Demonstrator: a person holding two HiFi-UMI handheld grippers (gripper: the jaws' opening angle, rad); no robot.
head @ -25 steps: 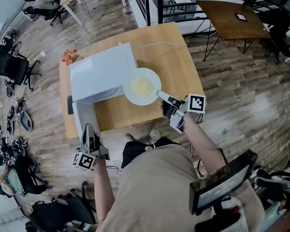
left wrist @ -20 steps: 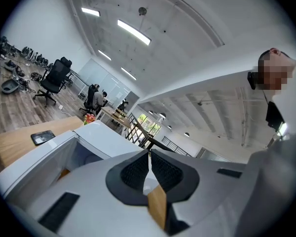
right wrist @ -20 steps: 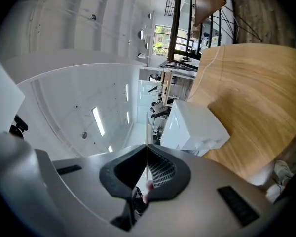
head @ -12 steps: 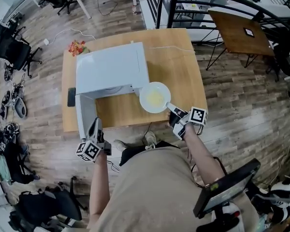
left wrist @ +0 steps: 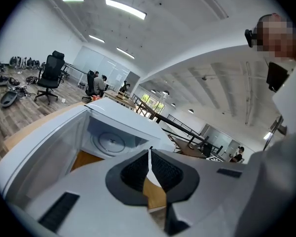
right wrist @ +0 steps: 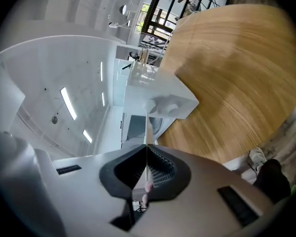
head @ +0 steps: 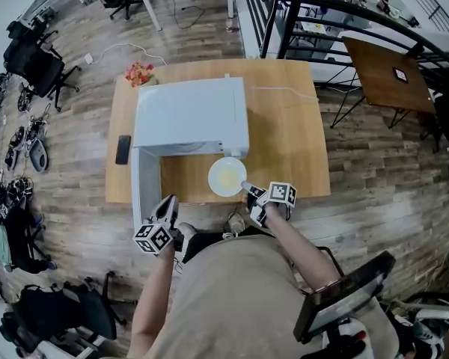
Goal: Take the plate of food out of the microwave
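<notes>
Desk: wooden. The microwave stands on its back-left part. Its door is swung fully open and reaches past the front edge.

Cavity: the left gripper view looks straight in. I see the turntable bare.

Plate: white, carrying yellow food. It is outside the microwave, over the desk close to the front edge, just in front of the microwave's front right corner. I cannot tell whether it rests on the wood or hangs just above it.

Right gripper: clenched on the plate. Its own view shows the rim edge-on as a thin white line pinched between the closed jaws. The head view shows it meeting the plate at the edge nearest me.

Left gripper: jaws closed tip to tip, nothing between them. It hangs off the front edge, just right of the open door's end, touching neither door nor plate.

Other items: a black flat device lies at the left edge beside the microwave. A red bunch sits at the back left corner. A white cable runs along the back right part.
</notes>
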